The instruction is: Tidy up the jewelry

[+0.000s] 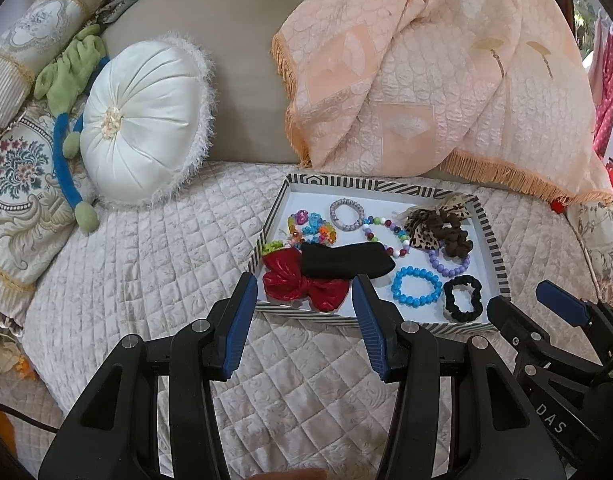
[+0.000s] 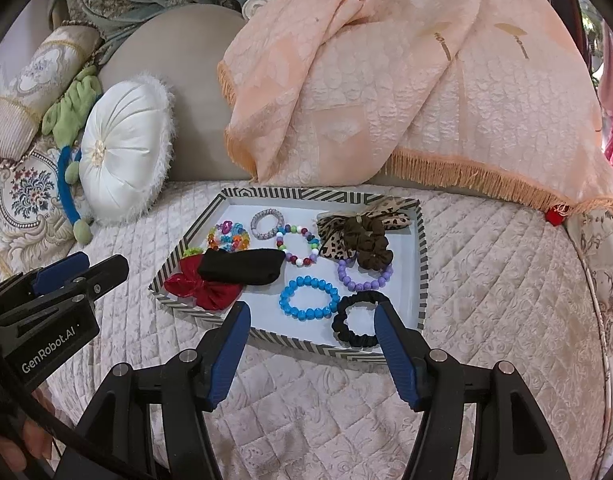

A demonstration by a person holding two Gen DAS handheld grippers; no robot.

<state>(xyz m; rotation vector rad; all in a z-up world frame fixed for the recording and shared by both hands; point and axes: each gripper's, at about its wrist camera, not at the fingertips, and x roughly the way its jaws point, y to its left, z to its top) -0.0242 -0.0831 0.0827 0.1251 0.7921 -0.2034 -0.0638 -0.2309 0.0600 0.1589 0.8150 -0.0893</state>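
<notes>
A striped-rim tray (image 1: pixel 491 240) (image 2: pixel 423 240) sits on the quilted bed and holds several pieces: a red bow (image 1: pixel 302 282) (image 2: pixel 202 288), a black band (image 1: pixel 346 261) (image 2: pixel 242 266), a blue bead bracelet (image 1: pixel 416 286) (image 2: pixel 308 296), a black scrunchie (image 1: pixel 462 298) (image 2: pixel 358 320), a purple bracelet (image 2: pixel 364 278), a multicolour bead bracelet (image 2: pixel 298 244) and a leopard bow with a brown scrunchie (image 2: pixel 358 232). My left gripper (image 1: pixel 302 292) is open and empty, just before the tray's near edge. My right gripper (image 2: pixel 312 320) is open and empty, above the near edge.
A round white cushion (image 1: pixel 142 120) and patterned pillows (image 1: pixel 18 184) lie at the left. A peach fringed blanket (image 1: pixel 446 80) is draped behind the tray. A green and blue plush toy (image 1: pixel 70 80) lies by the cushion. Quilted bedspread (image 1: pixel 166 260) surrounds the tray.
</notes>
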